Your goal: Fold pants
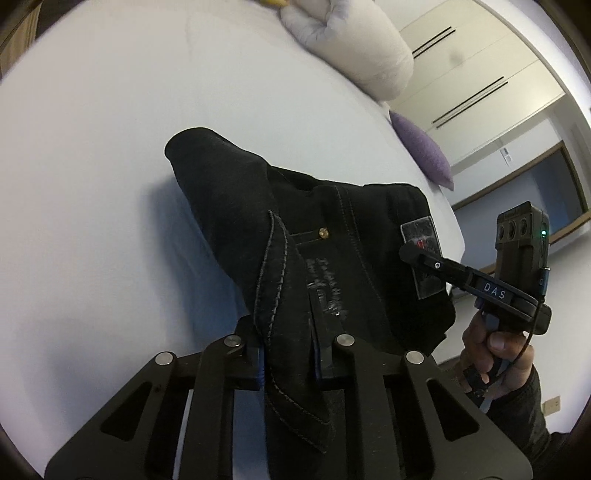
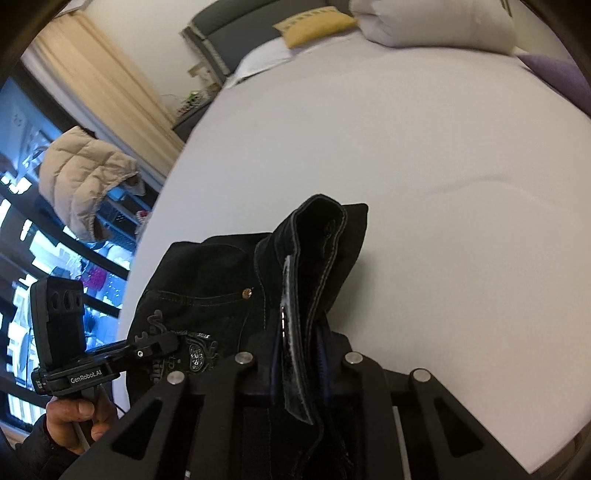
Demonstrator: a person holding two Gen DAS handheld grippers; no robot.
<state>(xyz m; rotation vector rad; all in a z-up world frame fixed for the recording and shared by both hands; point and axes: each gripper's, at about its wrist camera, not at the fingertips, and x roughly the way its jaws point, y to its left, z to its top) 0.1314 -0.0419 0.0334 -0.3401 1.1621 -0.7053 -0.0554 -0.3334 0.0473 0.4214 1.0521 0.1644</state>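
Black denim pants (image 1: 314, 251) with grey stitching and a brass rivet hang over a white bed (image 1: 92, 166), held up at the waistband by both grippers. My left gripper (image 1: 288, 362) is shut on one waistband edge; it also shows in the right wrist view (image 2: 162, 341), clamped on the pants. My right gripper (image 2: 299, 369) is shut on the other waistband edge near the leather patch; it shows in the left wrist view (image 1: 410, 253) at the patch. The pants (image 2: 221, 288) bunch between the two grippers, and the legs are hidden below.
A rolled white duvet (image 1: 354, 40) and a purple cushion (image 1: 424, 151) lie at the bed's far side. A yellow pillow (image 2: 314, 27) sits by the headboard. A beige puffer jacket (image 2: 81, 173) hangs beside the bed's left edge near shelves.
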